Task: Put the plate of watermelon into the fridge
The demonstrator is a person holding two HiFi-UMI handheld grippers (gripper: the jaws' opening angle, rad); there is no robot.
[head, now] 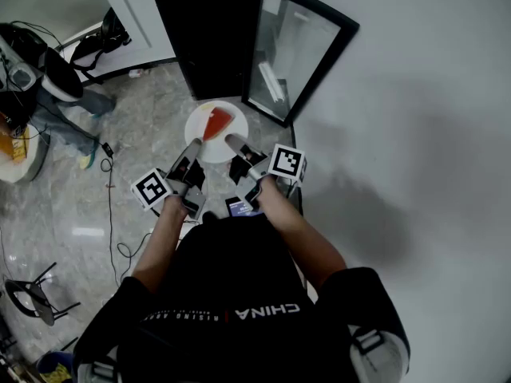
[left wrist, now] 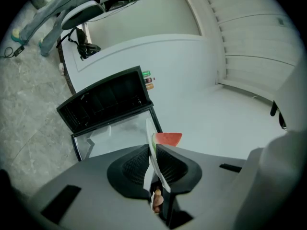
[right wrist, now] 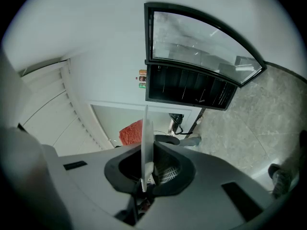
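Marble floor (head: 152, 110) | plate (head: 209, 152) rim pinched by left claw (head: 194, 144), right claw (head: 230, 140)

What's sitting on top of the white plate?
A red slice of watermelon lies on the plate. The left claw and right claw each pinch the plate's near rim, covering a little of it. Whatever is right under the plate is hidden.

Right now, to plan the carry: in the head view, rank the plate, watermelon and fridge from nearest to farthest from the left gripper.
1. plate: held in the left gripper's fingers.
2. watermelon: on the plate, just ahead.
3. fridge: farthest, beyond the plate.
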